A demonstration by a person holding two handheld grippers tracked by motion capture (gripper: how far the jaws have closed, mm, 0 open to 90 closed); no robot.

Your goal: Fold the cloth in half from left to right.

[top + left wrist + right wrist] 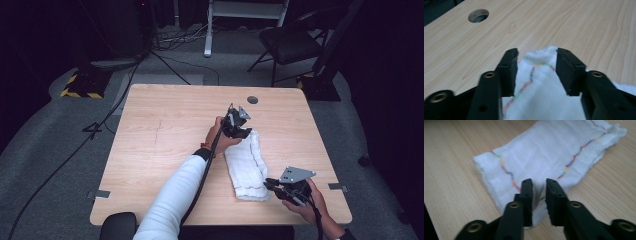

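Folded white towel (247, 167) lies flat on the table (150, 150), right of centre, toward the near-right corner. Long axis runs roughly 11 to 5 o'clock in the high view; far narrow end points at 11, near end at 5. Coloured zigzag stitch lines (574, 158) run lengthwise, clear in the right gripper view.

Edges: near end of the towel sits close to the table's near edge, right side well in from the right edge. Open wood at 9 o'clock of the towel, the whole left half of the tabletop, and a wide strip at 12 up to the cable hole (252, 99).

Left gripper (239, 129) is at the towel's far end. Jaws stand apart, straddling that end (537, 75); cloth lies between them, pads not pressing it, so it's released there.

Right gripper (272, 184) is at the near end, at 5 o'clock. Jaws are slightly apart with a raised fold of cloth (539, 192) in the gap; I see no clamp on it, so I read it as let go.

Off the table: grey floor with cables at 10 o'clock, a folding chair (290, 45) at 1 o'clock.
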